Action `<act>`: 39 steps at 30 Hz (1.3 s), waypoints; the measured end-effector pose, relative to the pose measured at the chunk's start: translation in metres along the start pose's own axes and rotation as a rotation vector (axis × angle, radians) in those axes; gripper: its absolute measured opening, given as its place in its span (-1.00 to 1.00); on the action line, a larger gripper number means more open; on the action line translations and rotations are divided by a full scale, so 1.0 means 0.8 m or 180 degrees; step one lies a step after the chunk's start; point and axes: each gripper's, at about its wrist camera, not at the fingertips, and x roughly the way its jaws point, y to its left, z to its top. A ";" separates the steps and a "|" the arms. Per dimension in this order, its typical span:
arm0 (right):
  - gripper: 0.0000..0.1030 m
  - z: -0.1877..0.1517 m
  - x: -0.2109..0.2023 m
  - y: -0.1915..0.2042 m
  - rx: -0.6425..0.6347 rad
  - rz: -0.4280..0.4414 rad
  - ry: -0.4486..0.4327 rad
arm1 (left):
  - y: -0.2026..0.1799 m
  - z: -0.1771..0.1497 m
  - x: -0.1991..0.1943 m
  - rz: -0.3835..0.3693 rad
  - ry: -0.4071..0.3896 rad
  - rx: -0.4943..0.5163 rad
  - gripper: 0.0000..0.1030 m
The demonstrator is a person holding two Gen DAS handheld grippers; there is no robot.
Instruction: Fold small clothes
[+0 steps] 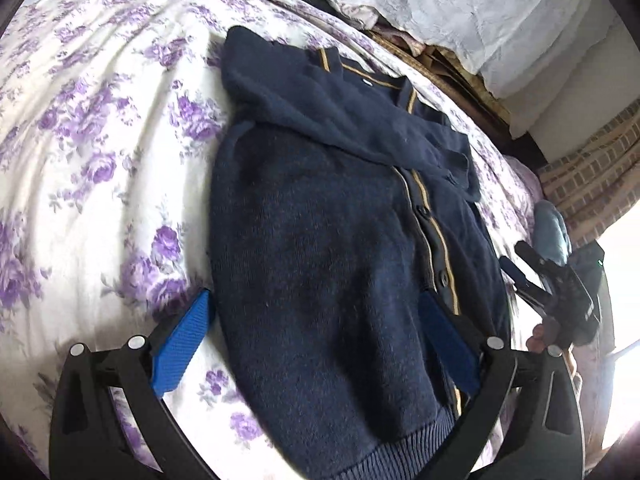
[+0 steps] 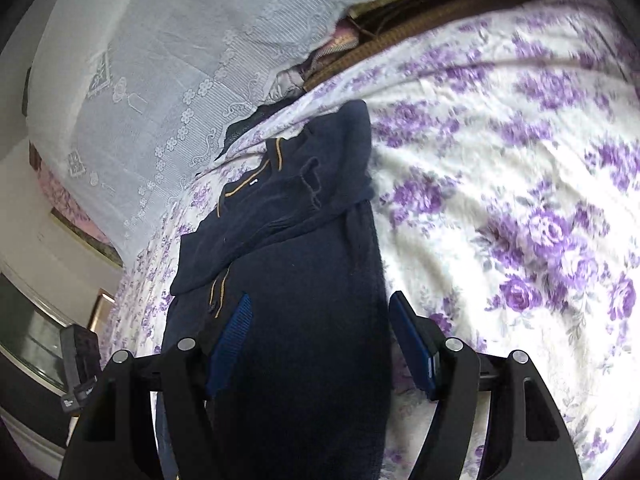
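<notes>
One big bed (image 1: 80, 128) fills both views. It has a white sheet with purple flowers. One white lace cloth (image 2: 168, 52) hangs over things at the far end of the bed.

One dark blue sweater (image 1: 320, 248) lies flat on the bed. It has yellow stripes down the front and two buttons (image 1: 422, 211) that can be seen. One sleeve (image 1: 304, 108) is folded across the chest. The ribbed bottom edge is the near end.

There are two hand-held grippers. The left hand-held gripper (image 1: 316, 344) has its two blue fingers (image 1: 182, 350) spread wide. One finger is just beside the sweater's edge on the sheet, and the other is over the sweater near the buttons. It pinches nothing.

The right hand-held gripper (image 2: 320, 344) is spread wide too. One finger is over the sweater, and the other is at its side edge, over the sheet. It holds nothing.
</notes>
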 end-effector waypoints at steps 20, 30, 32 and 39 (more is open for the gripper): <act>-0.10 -0.020 0.003 -0.011 -0.0018 0.0178 0.0267 | -0.014 -0.027 -0.001 -0.0107 0.0067 0.0303 0.90; -0.10 -0.056 -0.027 -0.016 -0.0096 0.0345 0.0443 | -0.026 -0.052 -0.007 -0.0244 0.0103 0.0343 0.90; -0.10 -0.056 -0.025 -0.014 -0.0121 0.0369 0.0449 | -0.025 -0.055 -0.010 -0.0300 0.0089 0.0314 0.86; -0.19 -0.057 -0.023 -0.010 -0.0120 0.0471 0.0423 | -0.014 -0.051 -0.011 -0.0117 0.0008 0.0180 0.32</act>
